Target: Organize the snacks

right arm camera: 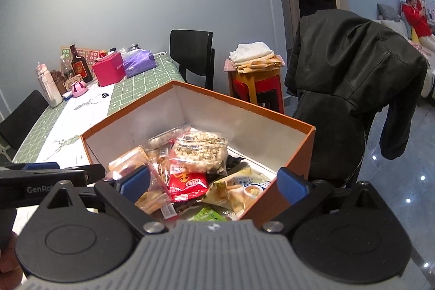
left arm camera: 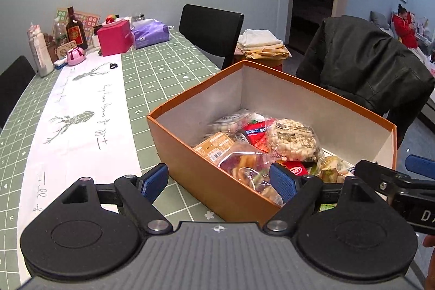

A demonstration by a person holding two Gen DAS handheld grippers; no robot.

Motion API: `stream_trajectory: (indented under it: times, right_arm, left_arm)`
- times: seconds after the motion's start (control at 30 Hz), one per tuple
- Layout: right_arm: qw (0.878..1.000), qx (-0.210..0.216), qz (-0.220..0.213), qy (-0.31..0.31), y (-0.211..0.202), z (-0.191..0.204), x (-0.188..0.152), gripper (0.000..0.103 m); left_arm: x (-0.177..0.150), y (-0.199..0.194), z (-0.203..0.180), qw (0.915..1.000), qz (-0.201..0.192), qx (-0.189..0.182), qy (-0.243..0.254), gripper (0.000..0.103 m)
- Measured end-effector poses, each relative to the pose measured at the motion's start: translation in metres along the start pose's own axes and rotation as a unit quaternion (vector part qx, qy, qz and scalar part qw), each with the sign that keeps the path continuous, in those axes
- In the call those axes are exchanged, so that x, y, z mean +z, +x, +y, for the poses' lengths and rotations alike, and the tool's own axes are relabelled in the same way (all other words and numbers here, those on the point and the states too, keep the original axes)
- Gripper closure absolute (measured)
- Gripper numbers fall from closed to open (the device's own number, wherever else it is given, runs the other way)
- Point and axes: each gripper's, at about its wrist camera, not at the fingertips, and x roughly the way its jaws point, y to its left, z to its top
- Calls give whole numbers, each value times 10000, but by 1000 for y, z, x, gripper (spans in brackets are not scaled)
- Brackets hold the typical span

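While both jaws gape empty | orange box (left arm camera: 206, 181) wall between left pair | snacks (right arm camera: 195, 154) ahead

"GenRo" on left gripper (right arm camera: 40, 175); "Tall of" on table runner (left arm camera: 81, 132).

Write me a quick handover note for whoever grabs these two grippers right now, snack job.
Left gripper: open, holding nothing, jaws straddling the near wall of the orange box.
Right gripper: open, holding nothing, over the box's near right corner.
Snacks: all those in view are piled inside the box, with the puffed rice pack on top and the red packet and green packet lower down.
Done: no snacks lie loose on the table near the box.
Left: the pile is jumbled; sort it if needed.
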Motion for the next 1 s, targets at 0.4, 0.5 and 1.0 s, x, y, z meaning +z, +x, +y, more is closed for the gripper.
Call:
stream_trajectory:
  times: [0.4,0.5,1.0]
  right_arm:
    - [9999,-131,18,4,-3,-7,-5,6]
    - [9999,-151,30,-7,-3,-8,-6,6]
    - [9999,-35,88,73,-6,-7,-7,6]
  left_arm:
    - [-6,2,-19,9997,-18,-134,210,4]
    - [-9,2,-20,9997,10,-145,201,4]
    - [-10,-3,-18,9998,-34,-129,164,4]
